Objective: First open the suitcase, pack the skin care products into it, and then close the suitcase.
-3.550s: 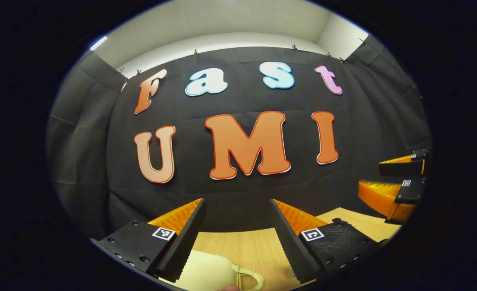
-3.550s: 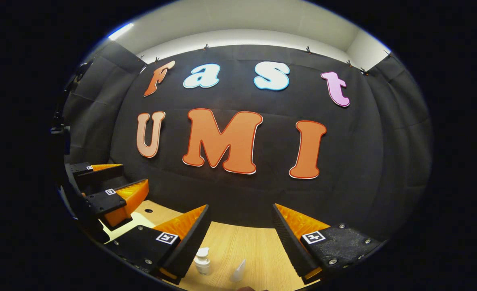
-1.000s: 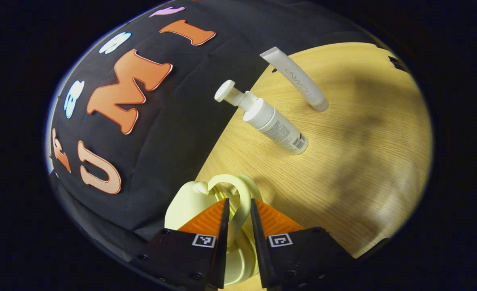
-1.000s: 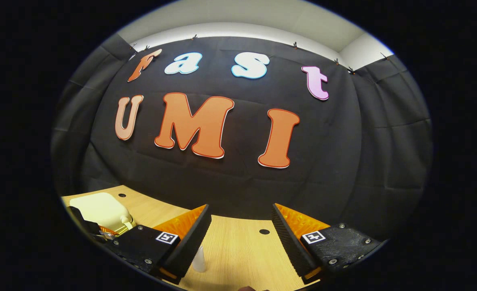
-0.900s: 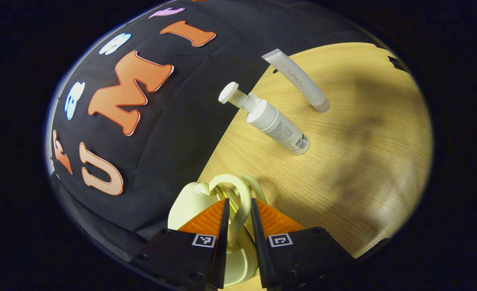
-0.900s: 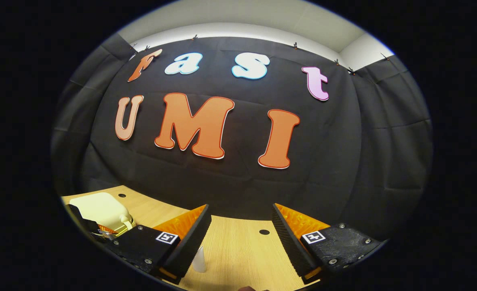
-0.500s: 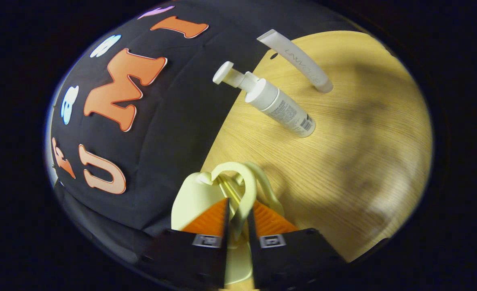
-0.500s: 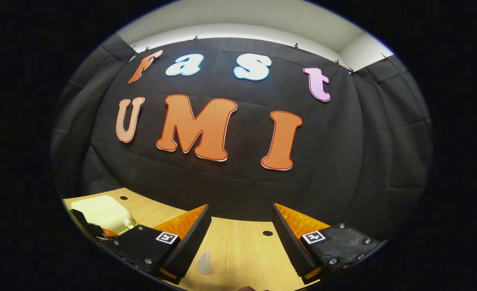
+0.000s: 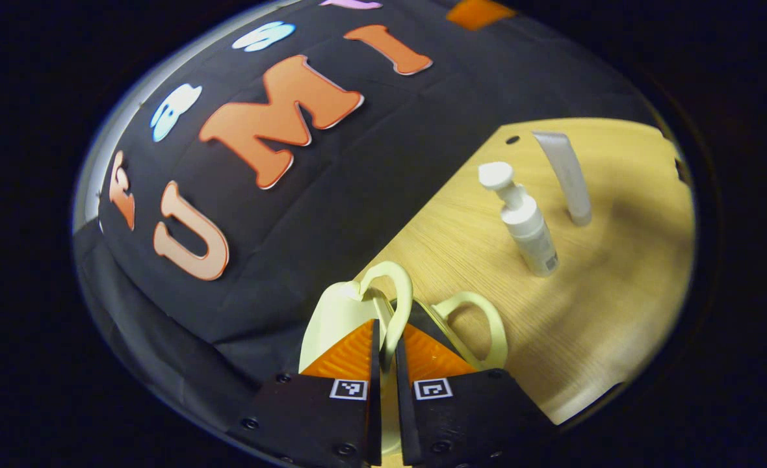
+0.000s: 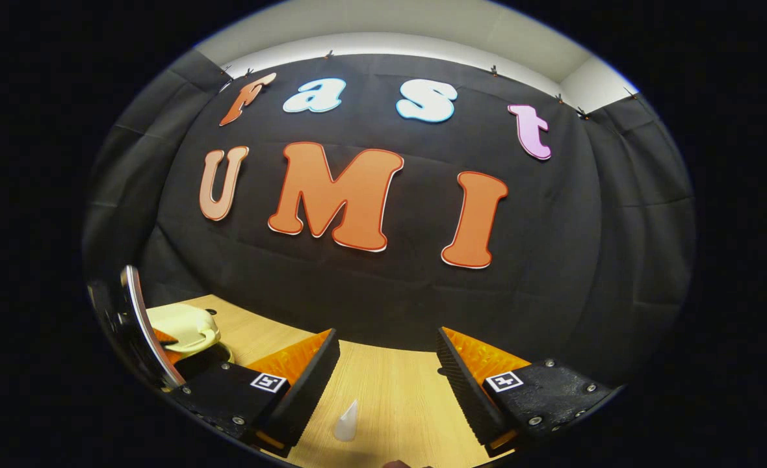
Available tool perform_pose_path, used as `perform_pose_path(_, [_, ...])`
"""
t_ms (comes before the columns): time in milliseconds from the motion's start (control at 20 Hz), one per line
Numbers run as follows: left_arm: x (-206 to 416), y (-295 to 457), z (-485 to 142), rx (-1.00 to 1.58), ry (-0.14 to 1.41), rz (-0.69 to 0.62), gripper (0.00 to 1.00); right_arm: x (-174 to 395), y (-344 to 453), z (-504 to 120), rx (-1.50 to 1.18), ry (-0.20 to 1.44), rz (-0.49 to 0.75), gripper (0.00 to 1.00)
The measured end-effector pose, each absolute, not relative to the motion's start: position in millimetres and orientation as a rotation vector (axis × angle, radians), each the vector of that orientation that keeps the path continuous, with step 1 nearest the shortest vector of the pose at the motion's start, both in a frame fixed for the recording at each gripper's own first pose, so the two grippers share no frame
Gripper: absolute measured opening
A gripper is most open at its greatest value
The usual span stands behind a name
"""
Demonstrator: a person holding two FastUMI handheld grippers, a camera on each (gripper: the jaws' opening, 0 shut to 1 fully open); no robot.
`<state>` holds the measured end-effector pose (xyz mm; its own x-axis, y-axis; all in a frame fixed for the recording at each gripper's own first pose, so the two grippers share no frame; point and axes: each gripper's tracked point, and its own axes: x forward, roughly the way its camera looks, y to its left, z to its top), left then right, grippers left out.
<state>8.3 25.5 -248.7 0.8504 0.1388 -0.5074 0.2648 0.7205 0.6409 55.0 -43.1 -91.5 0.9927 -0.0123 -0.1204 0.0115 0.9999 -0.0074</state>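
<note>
In the left gripper view my left gripper (image 9: 385, 325) is shut on the upper handle (image 9: 399, 290) of a small pale yellow suitcase (image 9: 335, 322). The lid is raised a little and a dark gap shows above the lower handle (image 9: 487, 328). A white pump bottle (image 9: 528, 224) and a white tube (image 9: 569, 177) stand on the wooden table (image 9: 604, 312) beyond it. In the right gripper view my right gripper (image 10: 387, 351) hangs open over the table, with the tube's tip (image 10: 348, 411) just below it. The suitcase (image 10: 181, 323) sits at the far left with its lid lifted.
The booth's black cloth wall closes off the table's far side. A small round hole (image 9: 512, 139) is in the tabletop near the tube, and another hole (image 10: 441, 372) shows by my right gripper's finger.
My left gripper has pulled the upper handle up, so the two suitcase halves have parted and the handles have spread apart. The right gripper has barely shifted.
</note>
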Motion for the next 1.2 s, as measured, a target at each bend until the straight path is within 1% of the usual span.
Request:
perform_pose_path(200, [20.9,42.8,-204.2,0.669,0.525,-0.034,0.12,56.7,-25.0,-95.3,-0.008,0.137,0.013,0.96])
perform_pose_path(300, [30.7,53.7,-197.3,0.587,0.539,-0.069,0.12,55.2,-13.8,-102.7,-0.017,0.159,0.038,0.96])
perform_pose_path(400, [34.1,65.3,-184.4,0.502,0.523,-0.062,0.12,53.1,-1.0,-108.2,-0.022,0.177,0.065,0.96])
perform_pose_path(500, [34.5,80.8,-167.9,0.458,0.500,-0.033,0.13,52.1,9.3,-112.2,-0.030,0.191,0.083,0.95])
perform_pose_path(650, [38.1,111.8,-147.6,0.378,0.465,0.009,0.13,52.3,23.4,-116.5,-0.020,0.208,0.104,0.95])
perform_pose_path(950, [45.2,182.2,-117.5,0.183,0.406,0.085,0.14,54.6,45.5,-131.4,-0.019,0.263,0.121,0.96])
perform_pose_path(1200, [44.0,260.7,-103.9,0.088,0.357,0.200,0.17,58.2,55.6,-138.1,-0.011,0.300,0.111,0.96])
